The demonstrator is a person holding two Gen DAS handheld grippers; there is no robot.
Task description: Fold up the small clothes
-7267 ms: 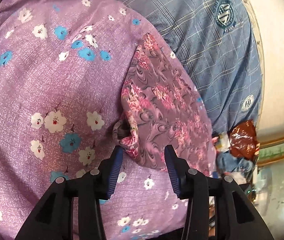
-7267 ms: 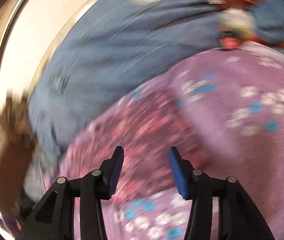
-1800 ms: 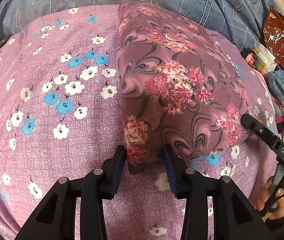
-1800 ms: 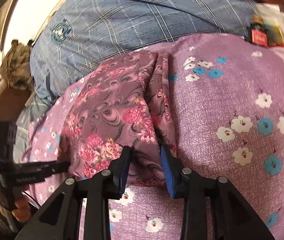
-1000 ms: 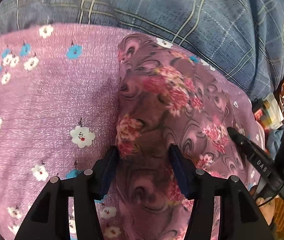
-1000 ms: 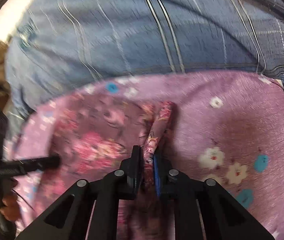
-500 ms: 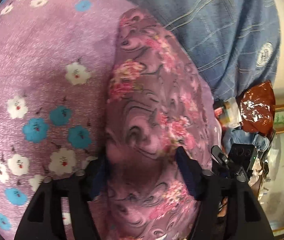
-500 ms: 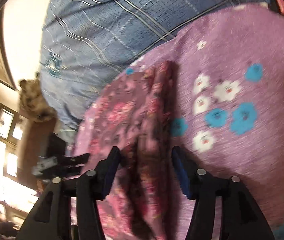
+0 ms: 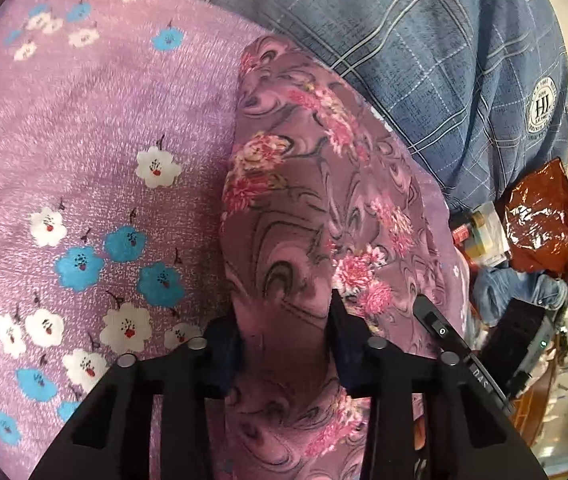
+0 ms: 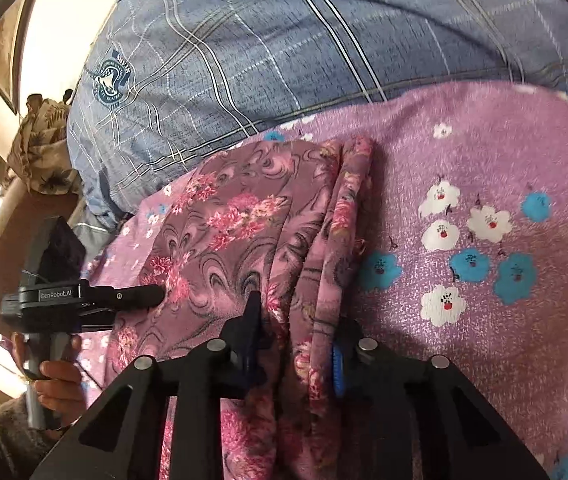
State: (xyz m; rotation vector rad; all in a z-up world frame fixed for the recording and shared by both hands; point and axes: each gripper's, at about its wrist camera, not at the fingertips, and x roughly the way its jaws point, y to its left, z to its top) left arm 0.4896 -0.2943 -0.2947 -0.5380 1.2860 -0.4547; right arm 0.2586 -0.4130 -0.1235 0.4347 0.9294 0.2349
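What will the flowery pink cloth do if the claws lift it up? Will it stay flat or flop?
The flowery pink cloth would probably flop and sag, since it already lies in soft folds and bunches between the right claw. It looks thin, so likely light. Its loose folded layers near the left claw might slide apart when lifted.

Purple flowered bedspread [image 9: 84, 152] under and left of the jaws | blue plaid blanket [image 9: 423, 60] with round crest beyond the jaws | crinkled red-brown foil bag [image 9: 539, 224] and small bottles [image 9: 479, 228] far right of the jaws | leaf-print cloth bundle [image 10: 40, 148] far left, by a window
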